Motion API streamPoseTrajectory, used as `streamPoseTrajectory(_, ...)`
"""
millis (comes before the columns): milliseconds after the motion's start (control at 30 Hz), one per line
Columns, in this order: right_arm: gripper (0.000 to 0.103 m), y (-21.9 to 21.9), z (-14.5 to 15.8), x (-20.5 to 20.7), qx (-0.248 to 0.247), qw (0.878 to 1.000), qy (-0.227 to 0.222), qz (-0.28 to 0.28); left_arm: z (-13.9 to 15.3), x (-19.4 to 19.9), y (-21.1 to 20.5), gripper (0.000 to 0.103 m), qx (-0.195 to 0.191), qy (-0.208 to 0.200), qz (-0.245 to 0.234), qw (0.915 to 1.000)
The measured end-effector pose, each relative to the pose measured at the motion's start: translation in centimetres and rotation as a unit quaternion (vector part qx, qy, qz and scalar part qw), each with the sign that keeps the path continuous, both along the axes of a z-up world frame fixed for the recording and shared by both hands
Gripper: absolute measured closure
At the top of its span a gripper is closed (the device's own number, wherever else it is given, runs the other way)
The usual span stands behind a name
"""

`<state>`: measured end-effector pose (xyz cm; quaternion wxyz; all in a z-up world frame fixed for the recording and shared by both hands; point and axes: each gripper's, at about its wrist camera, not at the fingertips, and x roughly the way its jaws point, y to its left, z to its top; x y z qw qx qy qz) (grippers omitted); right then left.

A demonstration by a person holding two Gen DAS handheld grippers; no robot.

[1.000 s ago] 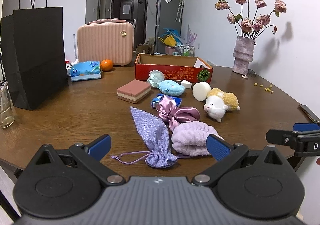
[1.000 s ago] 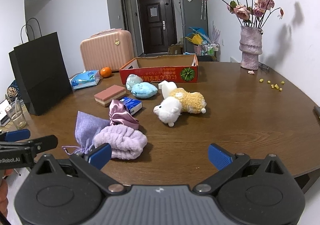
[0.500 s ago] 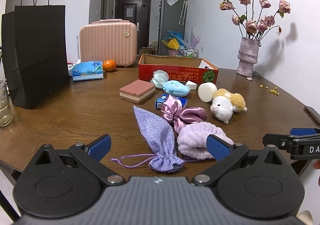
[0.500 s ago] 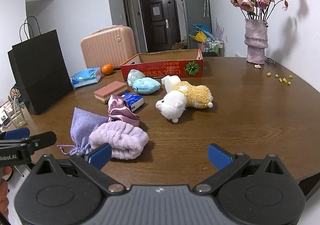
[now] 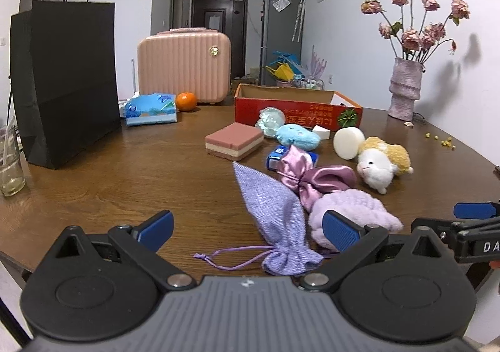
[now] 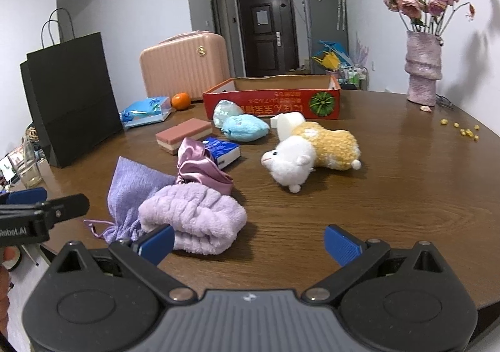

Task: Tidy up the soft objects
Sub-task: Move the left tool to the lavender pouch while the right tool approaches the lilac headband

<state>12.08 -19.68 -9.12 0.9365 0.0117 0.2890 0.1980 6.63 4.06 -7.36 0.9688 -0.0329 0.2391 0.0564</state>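
2 hand-held grippers hang over the near edge of the brown desk [image 5: 93,170], both with jaws spread wide and holding nothing. The left hand-held gripper [image 5: 247,227] frames the lavender drawstring pouch [image 5: 275,214], which lies flat with its cord trailing left. The right hand-held gripper [image 6: 248,242] sits just near the fluffy lilac headband [image 6: 193,217]; its left fingertip [image 6: 156,242] overlaps the headband's near edge in view, though contact cannot be told. Touching the headband's far side is a pink satin pouch [image 6: 200,167], with a blue tissue packet [image 6: 223,152] just behind it. To the right lies a white and yellow plush sheep [image 6: 312,155] on its side, apart from the pile. Farther back are a pale blue plush [image 6: 245,128], a white sponge [image 5: 348,142], a pink layered sponge [image 5: 234,144], and the open red cardboard box [image 6: 272,98]. A black paper bag [image 5: 65,80] stands far left.
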Motion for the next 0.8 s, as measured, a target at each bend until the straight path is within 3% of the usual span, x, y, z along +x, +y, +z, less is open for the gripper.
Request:
streamPoseTrajectory(433, 0.002, 3.1, -2.2, 1.8, 0.004, 0.997, -0.043, 0.068, -1.2, 0.9, 1.3, 0.0, -0.007, -0.002, 0.007, 0.9999)
streamPoseTrajectory(600, 0.002, 4.2, -3.1, 3.8, 0.0, 0.997, -0.045, 0.07, -1.4, 1.2, 1.4, 0.0, -0.007, -0.009, -0.001, 0.9999)
streamPoseTrajectory(667, 0.007, 4.3, -3.6, 4.8, 0.016, 0.997, -0.031, 0.073, -1.5, 1.4, 1.3, 0.0, -0.009, -0.01, -0.006, 0.9999)
streamPoseTrajectory(800, 0.03, 4.3, -4.4, 5.5, 0.045, 0.994, -0.001, 0.098, -1.7, 1.8, 1.1, 0.0, -0.007, -0.01, -0.013, 0.9998)
